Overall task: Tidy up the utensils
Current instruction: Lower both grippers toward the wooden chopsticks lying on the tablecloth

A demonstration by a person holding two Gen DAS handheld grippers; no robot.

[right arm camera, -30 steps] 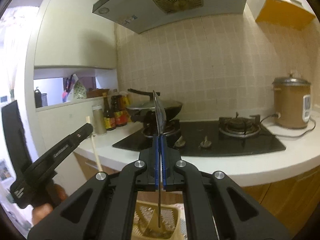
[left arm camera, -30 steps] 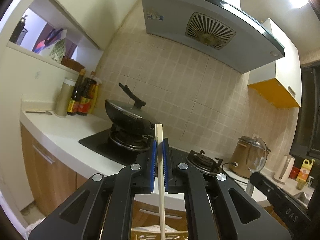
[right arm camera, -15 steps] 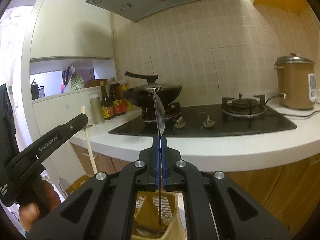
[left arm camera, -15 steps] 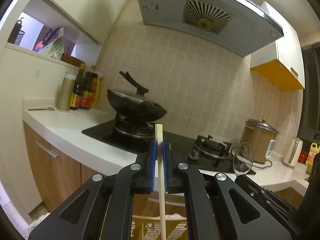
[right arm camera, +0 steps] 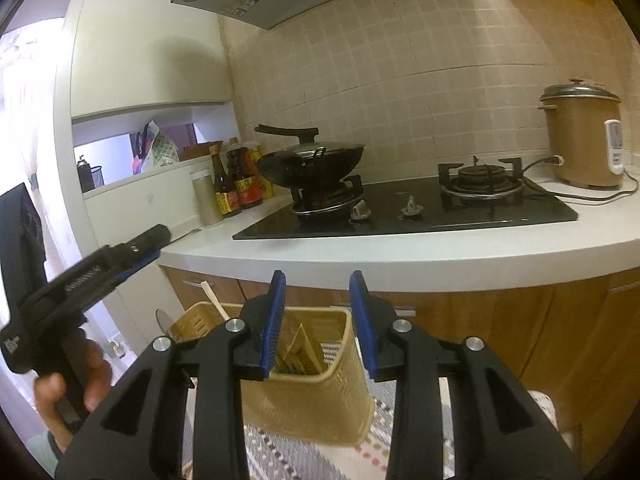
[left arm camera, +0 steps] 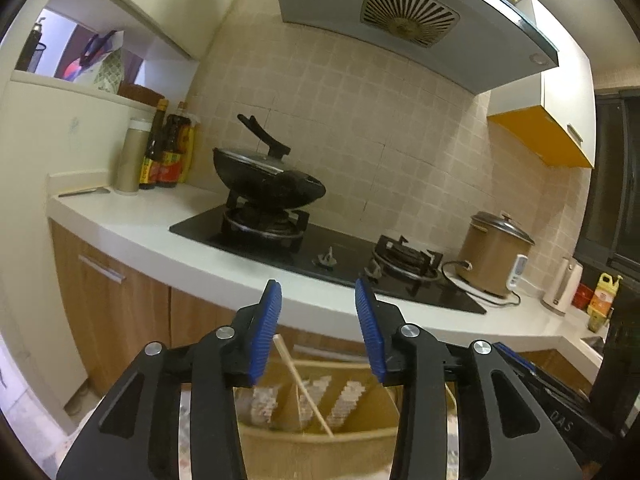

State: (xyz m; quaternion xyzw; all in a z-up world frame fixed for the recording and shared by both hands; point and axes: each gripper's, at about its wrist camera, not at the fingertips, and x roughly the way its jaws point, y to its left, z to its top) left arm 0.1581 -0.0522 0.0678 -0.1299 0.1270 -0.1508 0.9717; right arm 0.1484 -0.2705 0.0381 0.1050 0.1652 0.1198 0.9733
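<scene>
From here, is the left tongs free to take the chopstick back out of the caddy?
Probably yes. The left tongs are open right above the yellow utensil caddy, and the chopstick leans up between them, its top end clear, with nothing in between.

From where I stand, the yellow utensil basket [right arm camera: 320,392] is half masked by the right gripper [right arm camera: 318,308], so its far compartments stay unseen. In the left wrist view the basket [left arm camera: 320,452] runs off the bottom edge. The chopstick [left arm camera: 304,388] disappears behind the basket's front wall; which compartment it sits in I cannot tell. The left gripper [right arm camera: 132,250] is blurred, its jaws unreadable there. Labels on the sauce bottles [right arm camera: 236,184] are too small to read.
</scene>
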